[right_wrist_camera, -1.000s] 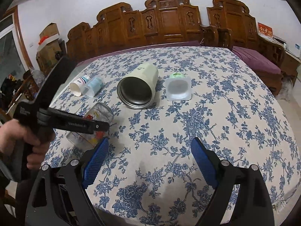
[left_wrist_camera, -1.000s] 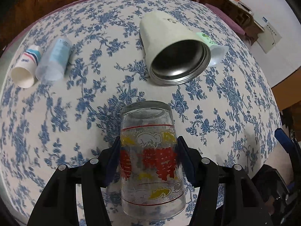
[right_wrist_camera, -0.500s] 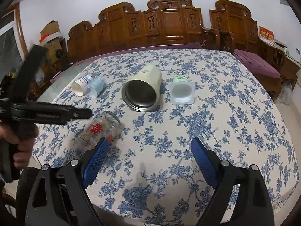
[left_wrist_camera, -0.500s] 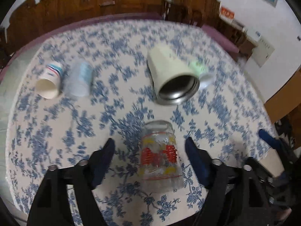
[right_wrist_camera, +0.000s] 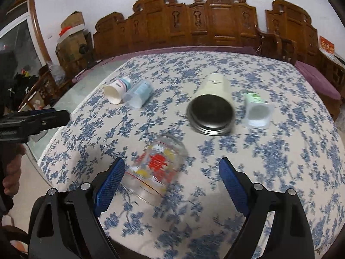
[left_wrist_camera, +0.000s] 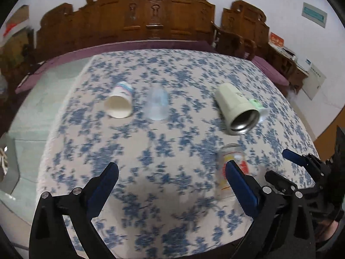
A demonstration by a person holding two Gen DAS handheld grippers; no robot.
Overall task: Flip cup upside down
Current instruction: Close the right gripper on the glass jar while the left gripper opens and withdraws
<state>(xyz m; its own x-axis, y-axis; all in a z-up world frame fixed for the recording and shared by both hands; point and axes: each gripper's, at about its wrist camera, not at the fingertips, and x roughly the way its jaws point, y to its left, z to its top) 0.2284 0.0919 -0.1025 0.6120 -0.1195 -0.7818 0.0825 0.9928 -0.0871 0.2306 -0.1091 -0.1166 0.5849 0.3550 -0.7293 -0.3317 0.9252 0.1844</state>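
Observation:
A clear glass cup (right_wrist_camera: 156,168) with red and yellow print stands upside down on the floral tablecloth, near the front edge. In the left wrist view the glass cup (left_wrist_camera: 231,164) sits partly behind my left gripper's right finger. My left gripper (left_wrist_camera: 172,183) is open and empty, drawn back to the left of the cup. My right gripper (right_wrist_camera: 171,177) is open and empty, with the cup just ahead of its left finger. The left gripper also shows at the left edge of the right wrist view (right_wrist_camera: 34,120).
A cream metal tumbler (right_wrist_camera: 212,105) lies on its side mid-table, with a white yogurt pot (right_wrist_camera: 257,111) to its right. A paper cup (right_wrist_camera: 117,88) and a clear plastic cup (right_wrist_camera: 139,95) lie at the far left. Carved wooden chairs (right_wrist_camera: 215,21) stand behind the table.
My left gripper opened, let go of the glass cup and pulled back and to the left. The cup now stands on the table. The right gripper moved closer to the cup.

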